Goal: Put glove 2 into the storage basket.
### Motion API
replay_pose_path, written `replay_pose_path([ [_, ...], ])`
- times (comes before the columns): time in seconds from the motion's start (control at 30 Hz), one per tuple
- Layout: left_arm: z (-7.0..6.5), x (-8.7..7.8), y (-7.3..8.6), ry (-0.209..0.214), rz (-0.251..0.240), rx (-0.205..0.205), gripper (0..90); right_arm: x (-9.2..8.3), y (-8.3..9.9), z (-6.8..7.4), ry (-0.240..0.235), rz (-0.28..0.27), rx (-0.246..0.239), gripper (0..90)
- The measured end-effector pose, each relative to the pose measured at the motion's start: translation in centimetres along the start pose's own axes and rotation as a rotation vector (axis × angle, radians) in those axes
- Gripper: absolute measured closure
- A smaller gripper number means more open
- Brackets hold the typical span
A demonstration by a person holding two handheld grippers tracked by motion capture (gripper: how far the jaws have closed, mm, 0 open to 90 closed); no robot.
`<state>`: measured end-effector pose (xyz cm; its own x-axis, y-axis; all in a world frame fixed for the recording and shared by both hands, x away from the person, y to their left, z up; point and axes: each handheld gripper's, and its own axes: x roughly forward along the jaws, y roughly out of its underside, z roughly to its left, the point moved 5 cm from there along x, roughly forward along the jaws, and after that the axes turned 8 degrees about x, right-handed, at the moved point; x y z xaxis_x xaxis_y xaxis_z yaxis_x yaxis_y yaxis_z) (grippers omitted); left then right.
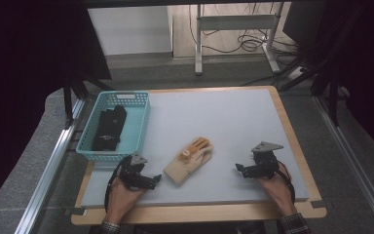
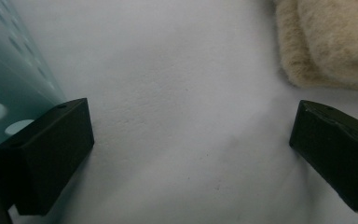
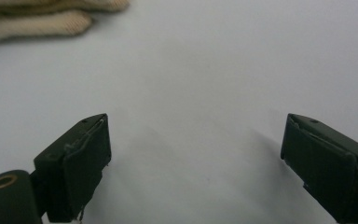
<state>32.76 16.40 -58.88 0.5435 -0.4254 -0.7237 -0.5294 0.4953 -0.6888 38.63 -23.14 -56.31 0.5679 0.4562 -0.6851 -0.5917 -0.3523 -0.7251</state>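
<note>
Teal basket: the teal plastic basket with holes point(image 1: 140, 117) sits at the left edge of the pale grey board point(image 1: 233, 112). Folded black cloth things point(image 1: 108, 127) lie inside it; I cannot tell just what they are, they are too dark.
Left gripper: the black left gripper point(image 1: 155, 179) rests low on the board. Its jaws stand wide apart with nothing between them. In the left gripper view the basket wall point(image 2: 9, 70) is just beside one jaw.
Risk on the left: a swing to the left could bump the basket and push it off the board's edge.
Glove: the cream knit glove with orange fingers point(image 1: 190, 159) lies flat on the board, between the two grippers, nearer the left one. No jaw touches it. Its cuff point(image 2: 331, 42) shows close by in the left gripper view.
Risk with the glove: it is soft and floppy. A pinch on just one finger could let it droop or slip out. Jaws pushed down hard could scrape the board.
Right gripper: the black right gripper point(image 1: 240, 168) is well apart from the glove, jaws wide apart and empty. The glove fingers point(image 3: 42, 21) show far off in its own view.
Room to move: lots of bare board lies behind the glove and to the right.
Edges: the wooden rim point(image 1: 292, 141) is near the right hand point(image 1: 276, 191), so there is little room for a wide move that way.
</note>
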Motion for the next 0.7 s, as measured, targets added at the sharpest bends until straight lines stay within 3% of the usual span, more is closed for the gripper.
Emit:
replay_pose_path([
  [0.33,-0.1,-0.1,0.0,-0.001,-0.007,0.009,0.8,0.4,0.2,-0.1,0.014,0.022,-0.012,6.4],
  [0.5,-0.2,-0.5,0.0,0.021,0.005,0.016,1.5,0.4,0.3,-0.1,0.014,0.02,-0.012,6.5],
  [0.7,-0.9,-1.5,-0.9,0.067,-0.016,0.019,1.2,0.4,0.3,-0.1,0.017,0.02,-0.013,6.5],
])
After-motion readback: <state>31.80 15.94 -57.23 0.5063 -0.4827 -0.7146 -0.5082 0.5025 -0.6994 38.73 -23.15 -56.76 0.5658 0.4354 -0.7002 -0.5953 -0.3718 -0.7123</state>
